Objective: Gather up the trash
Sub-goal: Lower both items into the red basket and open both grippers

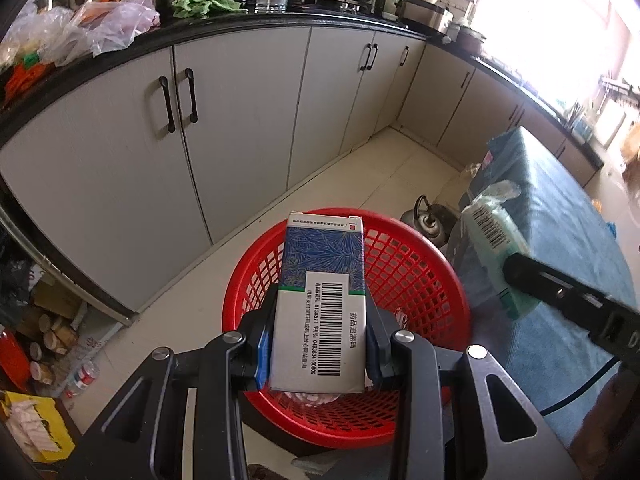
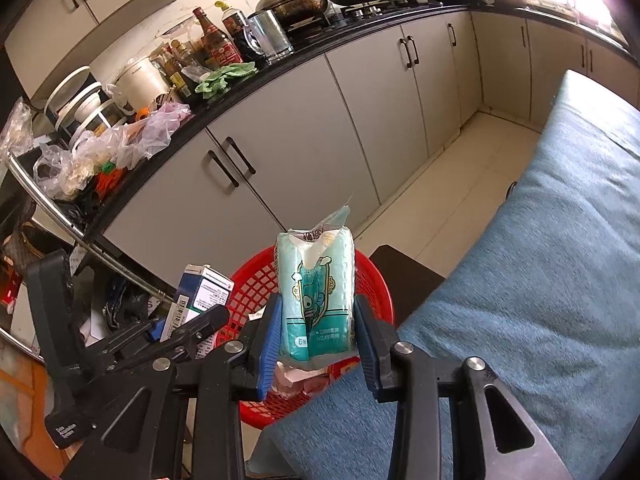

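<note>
— Trash first: where is your medicine box [image 1: 320,304]?
— Clamped between your left gripper's [image 1: 320,344] jaws, sticking out past the tips, above the red basket [image 1: 416,264].
— And your right gripper [image 2: 316,344]?
— Closed on the teal tissue pack [image 2: 316,300], upright between the pads, basket rim just beyond, blue cloth [image 2: 540,320] to the jaws' right.

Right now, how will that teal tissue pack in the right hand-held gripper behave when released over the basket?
The tissue pack looks soft, its torn top crumpled, so probably light and floppy. It should drop limply into the red basket, unlikely to roll or bounce.
</note>
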Action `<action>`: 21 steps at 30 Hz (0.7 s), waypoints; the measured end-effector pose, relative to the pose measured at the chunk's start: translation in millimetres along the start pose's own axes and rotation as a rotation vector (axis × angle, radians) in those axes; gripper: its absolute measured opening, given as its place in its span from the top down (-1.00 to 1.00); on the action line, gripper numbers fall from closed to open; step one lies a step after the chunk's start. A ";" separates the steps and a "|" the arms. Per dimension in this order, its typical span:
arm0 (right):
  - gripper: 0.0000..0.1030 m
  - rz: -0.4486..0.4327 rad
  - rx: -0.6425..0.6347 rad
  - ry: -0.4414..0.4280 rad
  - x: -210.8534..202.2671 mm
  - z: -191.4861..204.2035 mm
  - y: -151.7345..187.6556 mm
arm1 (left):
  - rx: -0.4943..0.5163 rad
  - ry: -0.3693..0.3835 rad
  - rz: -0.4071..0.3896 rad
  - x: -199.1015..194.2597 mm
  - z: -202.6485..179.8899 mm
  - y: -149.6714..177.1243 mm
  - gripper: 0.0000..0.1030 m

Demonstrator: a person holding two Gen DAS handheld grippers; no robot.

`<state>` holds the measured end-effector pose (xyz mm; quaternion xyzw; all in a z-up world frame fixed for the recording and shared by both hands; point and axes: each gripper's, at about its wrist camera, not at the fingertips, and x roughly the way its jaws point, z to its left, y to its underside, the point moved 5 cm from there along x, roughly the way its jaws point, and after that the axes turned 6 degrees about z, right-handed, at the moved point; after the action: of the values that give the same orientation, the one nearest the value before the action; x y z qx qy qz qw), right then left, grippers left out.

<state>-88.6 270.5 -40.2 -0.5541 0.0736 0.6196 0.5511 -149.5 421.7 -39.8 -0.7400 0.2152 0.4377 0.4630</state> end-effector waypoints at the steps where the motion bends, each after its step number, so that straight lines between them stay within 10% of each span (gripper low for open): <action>1: 0.26 0.001 -0.003 0.001 1.4 1.3 -0.5 | -0.010 0.009 -0.002 0.2 1.5 -1.8 0.33; 21: -0.08 -0.009 0.055 -0.068 6.4 -8.3 -9.0 | -0.019 0.018 -0.014 -4.1 -7.2 4.7 -0.08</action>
<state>-75.2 271.9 -43.6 -0.5177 0.0691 0.6334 0.5709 -151.8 412.8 -37.2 -0.7498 0.2103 0.4297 0.4571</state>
